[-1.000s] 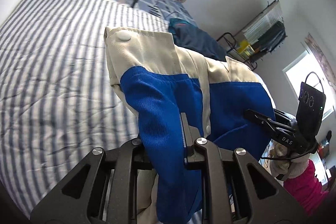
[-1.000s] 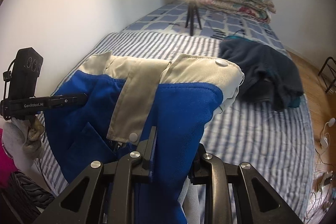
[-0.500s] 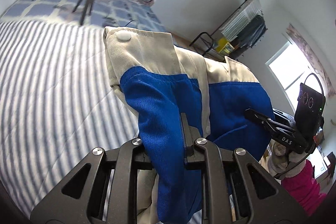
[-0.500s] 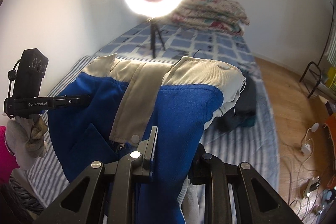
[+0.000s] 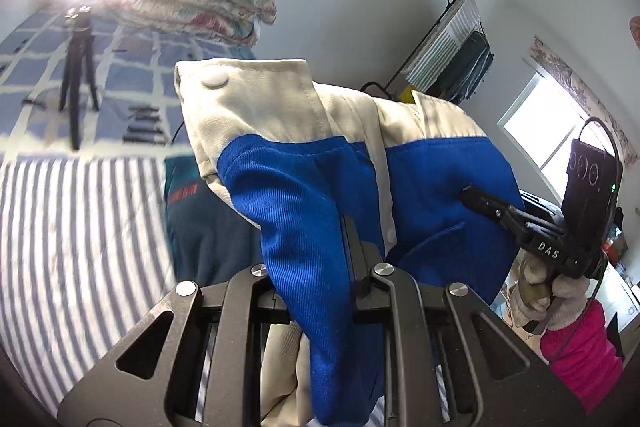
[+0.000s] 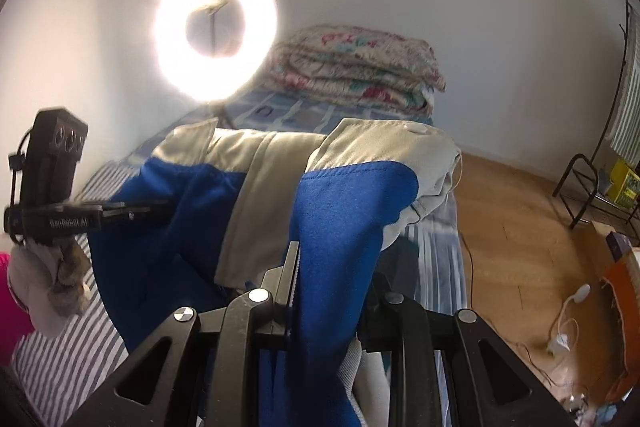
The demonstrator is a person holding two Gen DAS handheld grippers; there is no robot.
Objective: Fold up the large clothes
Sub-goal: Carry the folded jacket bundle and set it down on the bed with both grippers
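A blue and cream jacket [image 5: 304, 187] with white snap buttons hangs between my two grippers, lifted above the striped bed [image 5: 72, 227]. My left gripper [image 5: 320, 267] is shut on a blue fold of it. My right gripper [image 6: 332, 287] is shut on another blue fold of the jacket [image 6: 344, 211]. Each gripper shows in the other's view, the right one [image 5: 472, 195] at the jacket's right side, the left one [image 6: 160, 207] at its left side.
A dark navy garment [image 5: 204, 227] lies on the bed under the jacket. A lit ring light [image 6: 216, 31] on a tripod [image 5: 78, 67] and folded floral quilts [image 6: 356, 67] are at the bed's far end. A clothes rack [image 5: 452, 59] and wooden floor [image 6: 520, 235] are to the right.
Both grippers have lifted and tilted upward with the jacket. The bed has dropped lower in both views and the wall, ring light and quilts now fill the background.
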